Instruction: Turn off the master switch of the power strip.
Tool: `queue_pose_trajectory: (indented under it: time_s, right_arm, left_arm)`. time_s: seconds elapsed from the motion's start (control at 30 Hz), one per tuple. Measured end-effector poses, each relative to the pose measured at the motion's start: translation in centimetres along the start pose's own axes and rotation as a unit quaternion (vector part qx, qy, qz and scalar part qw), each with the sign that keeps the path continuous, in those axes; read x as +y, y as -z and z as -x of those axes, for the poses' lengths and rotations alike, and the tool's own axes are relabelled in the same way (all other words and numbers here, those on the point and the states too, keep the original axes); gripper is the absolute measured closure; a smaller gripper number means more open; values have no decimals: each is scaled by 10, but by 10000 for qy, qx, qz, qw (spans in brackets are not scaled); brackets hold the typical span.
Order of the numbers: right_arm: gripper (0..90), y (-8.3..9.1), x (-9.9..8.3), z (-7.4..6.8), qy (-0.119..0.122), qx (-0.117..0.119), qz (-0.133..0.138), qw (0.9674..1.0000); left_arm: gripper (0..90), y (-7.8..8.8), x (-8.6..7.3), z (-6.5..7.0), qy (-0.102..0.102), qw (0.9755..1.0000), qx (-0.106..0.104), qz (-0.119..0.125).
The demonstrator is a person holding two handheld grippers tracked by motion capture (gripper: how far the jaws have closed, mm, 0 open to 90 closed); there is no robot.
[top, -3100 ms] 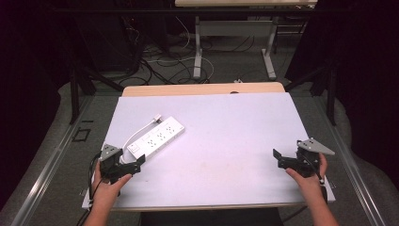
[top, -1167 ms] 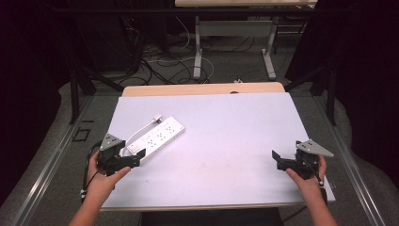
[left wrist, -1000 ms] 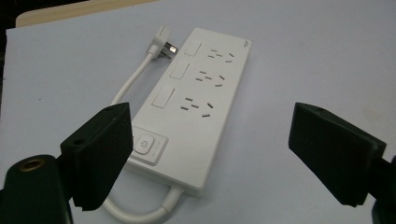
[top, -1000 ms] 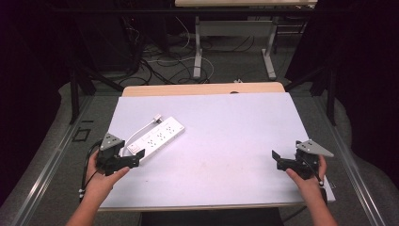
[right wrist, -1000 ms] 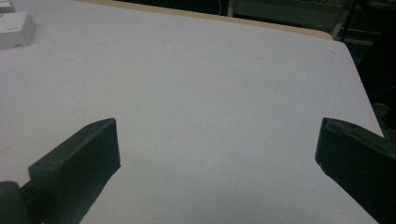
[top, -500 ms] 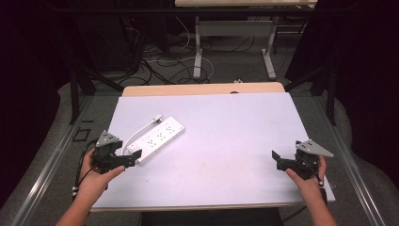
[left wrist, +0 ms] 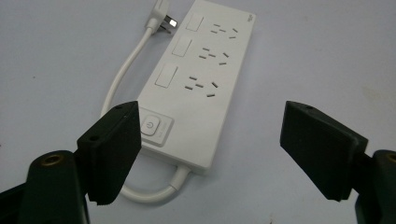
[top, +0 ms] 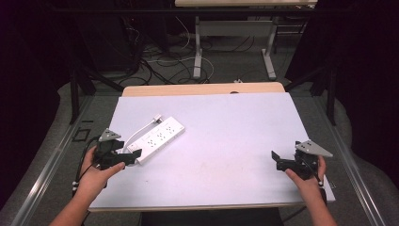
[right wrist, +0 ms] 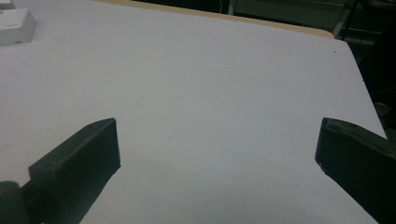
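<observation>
— What has shifted on the table?

— Since three seconds ago, the left gripper (top: 126,158) has travelled up from the near edge and now sits at the near end of the power strip (top: 158,140), while the right gripper (top: 276,160) has stayed put near the right-hand corner.

— How is the left hand (top: 92,176) posed?

— The forearm enters from the bottom left, angled up and rightward, with the grey plate on top of the tool. In the left gripper view the jaws stand wide apart and hold nothing; the left jaw overlaps the strip's switch end, the right jaw hangs over bare table (left wrist: 303,56). Whether either jaw touches the strip cannot be told.

— And the strip itself?

— It lies diagonally on the left half of the white table (top: 226,136), its power button (left wrist: 150,125) nearest the gripper, three rows of sockets running away from it. Its short white cord (left wrist: 122,81) loops out from the near end and curls back alongside to the plug (left wrist: 161,19) at the far end. A small mark is printed at the far corner, too small to read.

— The right side?

— The right hand (top: 306,181) grips its tool low near the table's right edge, jaws pointing left, spread wide and empty over bare surface.

— Room to move?

— Open white tabletop stretches between the strip and the right gripper; a tan strip edges the far side.
</observation>
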State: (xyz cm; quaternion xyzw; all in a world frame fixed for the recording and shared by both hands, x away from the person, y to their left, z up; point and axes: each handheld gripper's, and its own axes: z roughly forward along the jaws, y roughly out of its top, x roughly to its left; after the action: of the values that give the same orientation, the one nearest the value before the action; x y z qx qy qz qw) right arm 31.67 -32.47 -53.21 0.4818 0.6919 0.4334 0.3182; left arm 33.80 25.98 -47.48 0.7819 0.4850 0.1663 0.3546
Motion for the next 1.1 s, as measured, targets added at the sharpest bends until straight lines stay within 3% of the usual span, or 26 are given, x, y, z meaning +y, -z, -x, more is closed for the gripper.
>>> queue_pose_trajectory:
  time_s: [0.1, 0.13, 0.2, 0.3, 0.4, 0.6, 0.93, 0.97, 1.07, 1.1]
  right_arm:
    - [0, -1, 0, -2, -10, 14, -72, 10000]
    - [0, -1, -1, -3, -44, 30, -33, 10000]
    - [0, -3, -1, -4, -20, 8, 14, 10000]
    - [0, -3, -1, -4, 34, 32, -9, 10000]
    - [0, -2, -1, -4, -37, 26, -74, 10000]
    - [0, -3, -1, -3, 23, 35, -79, 10000]
    - [0, -3, -2, -3, 13, 7, -51, 10000]
    - [0, -3, -2, -2, 34, 30, -124, 9999]
    - [0, -3, -2, -3, 38, 19, -124, 9999]
    - [0, -3, -2, -2, 37, 18, -129, 9999]
  left_arm:
    - [231, -1, 6, -2, -44, 9998, 74, -159]
    - [237, -3, 7, -1, -36, 9999, 90, -97]
    - [266, -4, 9, -2, -191, 9996, 101, -199]
    - [280, -7, 9, -2, -146, 9992, 97, -364]
    - [357, -11, 10, -3, -274, 9981, 141, -530]
    - [492, -17, 12, -6, 155, 9966, -26, -803]
    - [671, -22, 20, -12, 278, 9953, 101, -918]
    - [727, -22, 21, -13, 264, 9949, 143, -964]
    - [778, -24, 23, -16, 378, 9943, 136, -988]
    - [845, -25, 24, -17, 348, 9941, 153, -1017]
